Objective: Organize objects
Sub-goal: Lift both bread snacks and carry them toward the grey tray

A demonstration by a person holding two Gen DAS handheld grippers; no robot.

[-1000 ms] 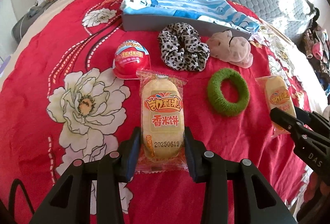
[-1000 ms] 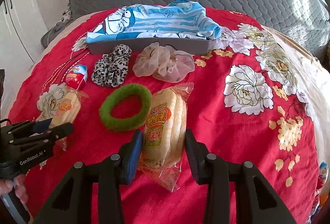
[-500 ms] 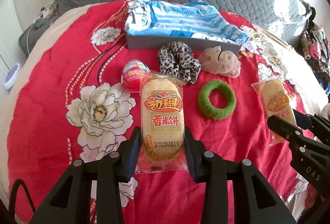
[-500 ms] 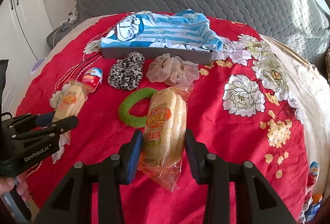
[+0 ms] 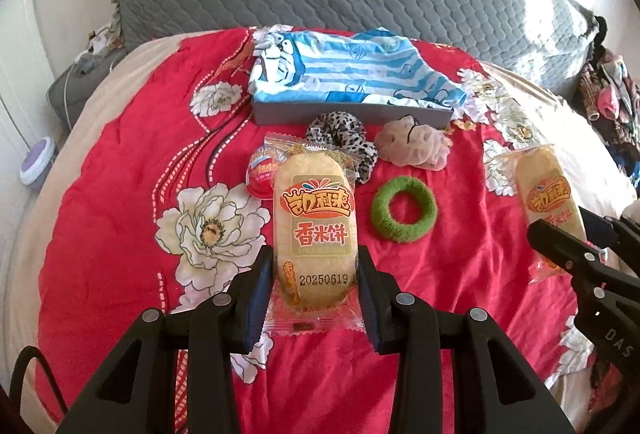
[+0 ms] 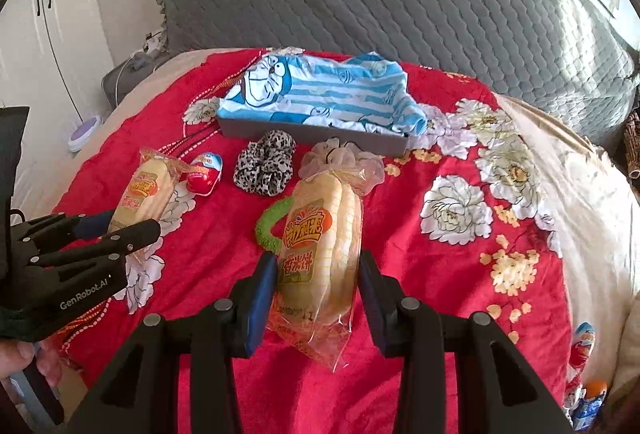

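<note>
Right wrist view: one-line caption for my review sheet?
Right hand-held gripper clamps a rice cracker packet above the red floral bedspread; green hair ring lies behind.

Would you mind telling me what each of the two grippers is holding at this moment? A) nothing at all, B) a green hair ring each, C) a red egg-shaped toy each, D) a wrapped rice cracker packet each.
D: the left gripper is clamped on a rice cracker packet, and the right gripper on another rice cracker packet, while the green ring and red egg lie on the bedspread.
</note>
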